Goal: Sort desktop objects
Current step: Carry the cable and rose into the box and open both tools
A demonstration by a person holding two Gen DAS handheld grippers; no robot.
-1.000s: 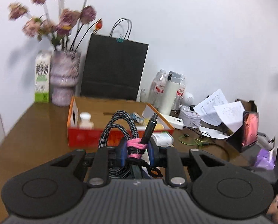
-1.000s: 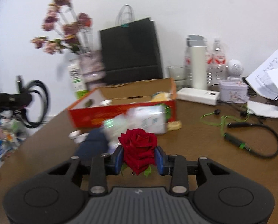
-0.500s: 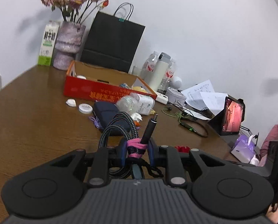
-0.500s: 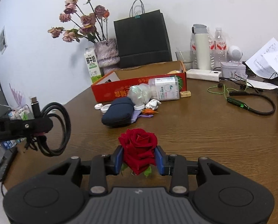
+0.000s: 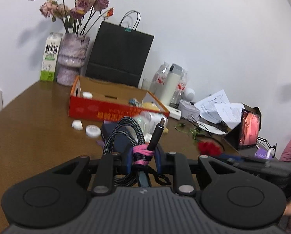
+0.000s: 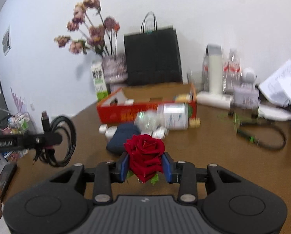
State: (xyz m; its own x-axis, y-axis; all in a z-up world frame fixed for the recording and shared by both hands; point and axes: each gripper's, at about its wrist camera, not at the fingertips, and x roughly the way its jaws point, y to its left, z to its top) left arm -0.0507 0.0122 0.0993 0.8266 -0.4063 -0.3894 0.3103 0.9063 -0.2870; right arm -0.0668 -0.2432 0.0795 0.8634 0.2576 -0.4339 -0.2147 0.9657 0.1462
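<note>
Brown bench [image 5: 38, 132] carries everything; red cardboard box [image 5: 110, 109] sits toward the back, straight ahead of both grippers, long axis running left-right across both views. My read: that box is the drop target for both loads, though the task doesn't say so.

Black paper bag [image 5: 118, 56] and vase of dried flowers [image 5: 72, 58] stand behind the box against the wall.

Navy pouch [image 6: 124, 138], a tipped clear bottle [image 6: 172, 116] and 2 white caps [image 5: 87, 128] lie on the bench between grippers and box, so both loads need to clear them.

Left gripper [image 5: 143, 156]: narrow gap, clamped on a coiled braided cable [image 5: 126, 132] tied with pink band, plug pointing up.

Right gripper [image 6: 145, 163]: partly closed, pads pinching a red rose [image 6: 144, 152], bloom up.

Neither hand is clearly nearer the box.

Rose stem is hidden below the pads. Right view is motion-blurred; box contents hard to make out.
</note>
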